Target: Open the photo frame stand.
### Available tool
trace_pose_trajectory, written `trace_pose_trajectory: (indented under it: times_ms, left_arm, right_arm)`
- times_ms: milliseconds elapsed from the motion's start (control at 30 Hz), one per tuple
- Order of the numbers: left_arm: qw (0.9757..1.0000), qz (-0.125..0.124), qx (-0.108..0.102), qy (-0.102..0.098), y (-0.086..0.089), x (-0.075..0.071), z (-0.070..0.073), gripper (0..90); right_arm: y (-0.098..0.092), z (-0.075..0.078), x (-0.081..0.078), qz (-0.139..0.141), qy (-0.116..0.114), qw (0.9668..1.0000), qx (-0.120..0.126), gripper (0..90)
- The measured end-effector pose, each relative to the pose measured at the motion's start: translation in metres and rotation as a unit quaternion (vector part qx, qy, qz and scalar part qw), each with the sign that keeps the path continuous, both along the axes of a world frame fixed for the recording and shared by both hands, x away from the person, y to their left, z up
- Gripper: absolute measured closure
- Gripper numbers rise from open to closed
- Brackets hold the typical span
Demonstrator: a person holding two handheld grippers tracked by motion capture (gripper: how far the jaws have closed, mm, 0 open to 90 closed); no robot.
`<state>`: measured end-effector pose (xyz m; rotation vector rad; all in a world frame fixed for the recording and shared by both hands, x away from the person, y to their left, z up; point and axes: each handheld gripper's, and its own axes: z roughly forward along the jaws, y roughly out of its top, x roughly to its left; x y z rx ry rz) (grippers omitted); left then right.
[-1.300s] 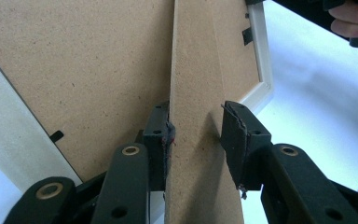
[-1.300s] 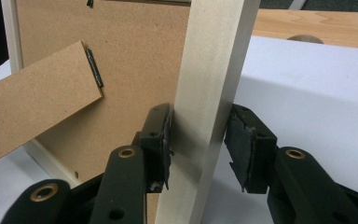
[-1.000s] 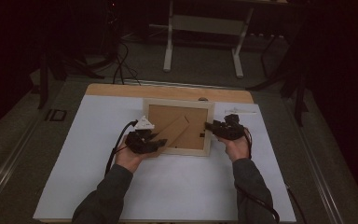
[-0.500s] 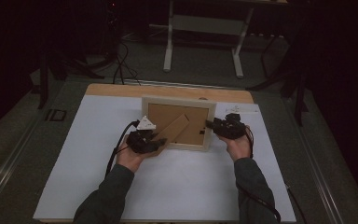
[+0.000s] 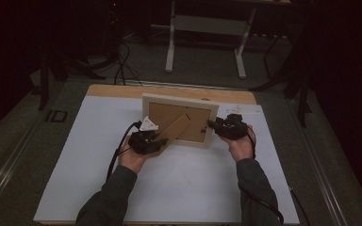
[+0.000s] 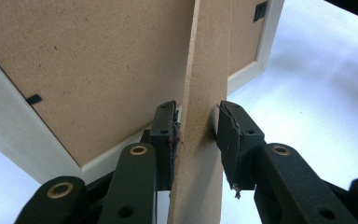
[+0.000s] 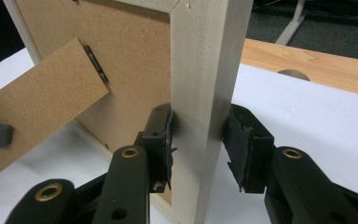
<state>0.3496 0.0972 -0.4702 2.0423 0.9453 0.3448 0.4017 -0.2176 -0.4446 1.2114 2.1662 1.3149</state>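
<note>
standing a pale wooden picture frame with a brown fibreboard back [image 5: 179,120] up on the white-covered worktop [image 5: 207,188] looks like the step in hand, with its hinged brown fibreboard easel leg [image 5: 175,130] being swung out. the frame sits tilted near the worktop's far edge, back facing the person. the left gripper [image 6: 196,140], at the frame's lower left corner, has its fingers either side of the leg's edge; they have just been closing, one pad touches the board while the other stands a sliver off, so the grip is not yet firm. the right gripper [image 7: 199,144] has its fingers clamped on the frame's right rail. next, i judge, the left fingers must pinch the leg and draw it away from the frame's back until the frame can rest on it.
</note>
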Motion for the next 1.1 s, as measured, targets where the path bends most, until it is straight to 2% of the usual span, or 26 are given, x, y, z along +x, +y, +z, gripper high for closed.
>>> trace_pose_trajectory:
  times_ms: [600, 1100]
  left_arm:
    - [0.9998, 0.012, 0.012, -0.005, -0.0046, 0.0000, -0.0029, 70.0]
    - [0.9996, 0.021, 0.019, -0.001, -0.0049, 0.0017, -0.0053, 69.6]
  right_arm:
    - [0.0029, 0.0038, -0.0044, 0.000, -0.013, 0.9998, -0.016, 61.9]
    - [0.0006, 0.0043, -0.0097, 0.009, -0.016, 0.9998, -0.006, 61.1]
